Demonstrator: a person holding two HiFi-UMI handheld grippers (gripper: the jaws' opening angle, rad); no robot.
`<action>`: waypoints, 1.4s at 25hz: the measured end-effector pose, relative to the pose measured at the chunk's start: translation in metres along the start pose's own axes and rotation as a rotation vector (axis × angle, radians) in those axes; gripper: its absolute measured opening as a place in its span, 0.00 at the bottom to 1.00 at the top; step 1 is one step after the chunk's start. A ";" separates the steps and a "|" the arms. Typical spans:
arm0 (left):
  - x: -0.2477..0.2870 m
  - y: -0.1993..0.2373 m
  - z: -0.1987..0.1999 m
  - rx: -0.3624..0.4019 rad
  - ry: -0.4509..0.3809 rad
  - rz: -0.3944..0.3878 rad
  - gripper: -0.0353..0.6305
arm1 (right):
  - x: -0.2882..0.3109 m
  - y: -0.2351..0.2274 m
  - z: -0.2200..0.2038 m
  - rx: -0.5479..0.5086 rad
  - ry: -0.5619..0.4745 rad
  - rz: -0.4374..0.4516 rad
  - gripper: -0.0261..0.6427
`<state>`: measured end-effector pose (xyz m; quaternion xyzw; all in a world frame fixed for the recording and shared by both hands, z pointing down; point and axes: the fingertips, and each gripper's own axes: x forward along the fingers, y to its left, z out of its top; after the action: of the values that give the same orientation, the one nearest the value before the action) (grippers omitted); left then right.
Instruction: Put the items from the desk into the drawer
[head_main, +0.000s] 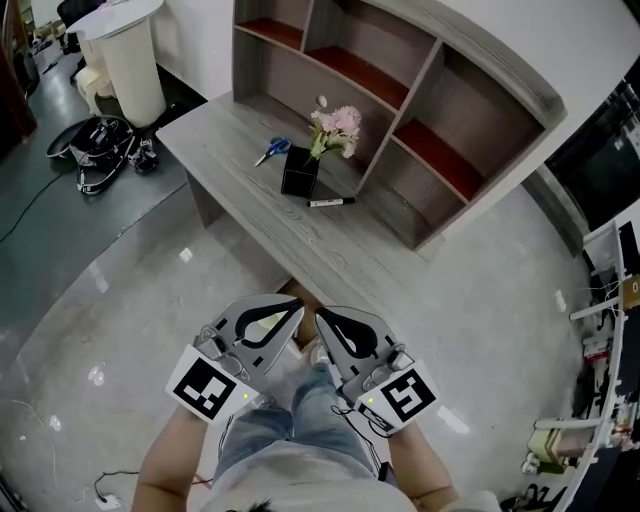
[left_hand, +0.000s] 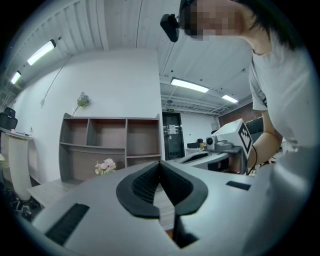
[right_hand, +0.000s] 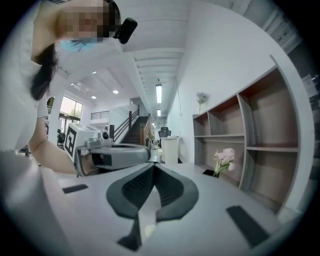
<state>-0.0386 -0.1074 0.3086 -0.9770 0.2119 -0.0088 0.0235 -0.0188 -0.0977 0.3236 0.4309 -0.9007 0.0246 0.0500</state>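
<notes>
On the grey desk (head_main: 250, 215) lie blue-handled scissors (head_main: 272, 150) and a black marker (head_main: 330, 202). Between them stands a black box (head_main: 299, 173) holding pink flowers (head_main: 336, 127). Both grippers are held low in front of the person, short of the desk's front edge and apart from all the items. My left gripper (head_main: 298, 307) is shut with nothing in it, its tips meeting (left_hand: 160, 165). Beside it, my right gripper (head_main: 320, 316) is shut and empty too (right_hand: 152, 167). The flowers (left_hand: 105, 166) (right_hand: 224, 157) show far off in both gripper views. No drawer can be made out.
A grey shelf unit (head_main: 420, 90) with red-brown boards stands along the back of the desk. A white bin (head_main: 130, 60) and a tangle of black cables (head_main: 100, 150) are on the floor at far left. White equipment (head_main: 600, 400) lines the right edge.
</notes>
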 end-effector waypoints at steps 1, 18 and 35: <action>0.000 -0.002 0.003 0.003 -0.003 -0.003 0.06 | -0.003 0.002 0.009 -0.005 -0.023 0.000 0.05; -0.009 -0.011 0.015 0.020 -0.007 -0.004 0.06 | -0.011 0.022 0.045 -0.034 -0.111 0.033 0.05; -0.014 -0.018 0.015 0.026 -0.007 0.001 0.06 | -0.015 0.030 0.044 -0.018 -0.117 0.049 0.05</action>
<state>-0.0433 -0.0851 0.2948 -0.9765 0.2124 -0.0083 0.0368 -0.0357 -0.0715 0.2777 0.4090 -0.9125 -0.0078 0.0004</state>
